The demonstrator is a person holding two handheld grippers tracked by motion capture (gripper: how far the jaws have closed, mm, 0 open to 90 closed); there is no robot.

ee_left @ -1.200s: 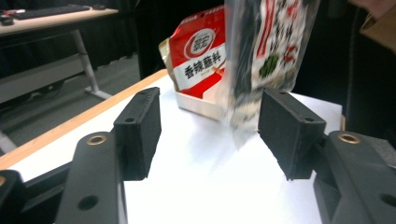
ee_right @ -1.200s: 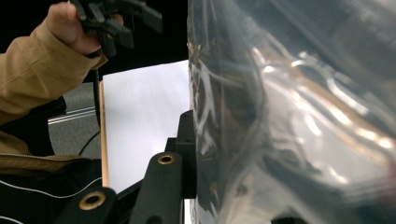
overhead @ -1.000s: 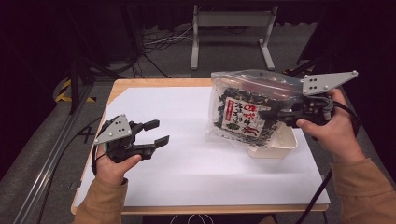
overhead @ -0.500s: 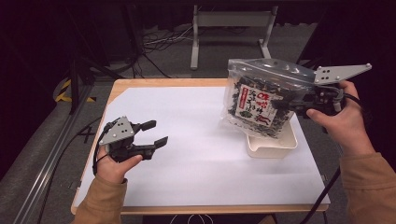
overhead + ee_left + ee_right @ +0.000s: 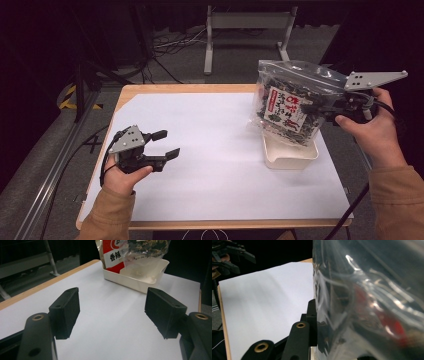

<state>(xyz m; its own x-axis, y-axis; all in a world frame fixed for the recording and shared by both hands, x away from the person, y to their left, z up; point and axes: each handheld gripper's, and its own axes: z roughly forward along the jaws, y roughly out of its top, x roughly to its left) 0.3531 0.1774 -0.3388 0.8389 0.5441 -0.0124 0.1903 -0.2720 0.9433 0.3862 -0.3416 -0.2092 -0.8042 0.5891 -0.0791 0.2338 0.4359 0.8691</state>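
Observation:
A clear bag of dark snack pieces with a red and white label hangs tilted over a white tray at the table's right. Its lower end reaches into the tray. My right gripper is shut on the bag's right side; in the right gripper view one black finger presses against the plastic bag. My left gripper hovers over the white sheet at the left. Its jaws have just been opening and nothing is between them. Ahead of it stand the tray and the bag.
A white sheet covers most of the wooden table. Beyond the far edge are a metal stand and cables on the dark floor. The left gripper appears far off in the right gripper view.
The right hand has carried the bag to the right and slightly up, so it now hangs over the tray. The left gripper's jaws stand a little wider; that hand has stayed in place.

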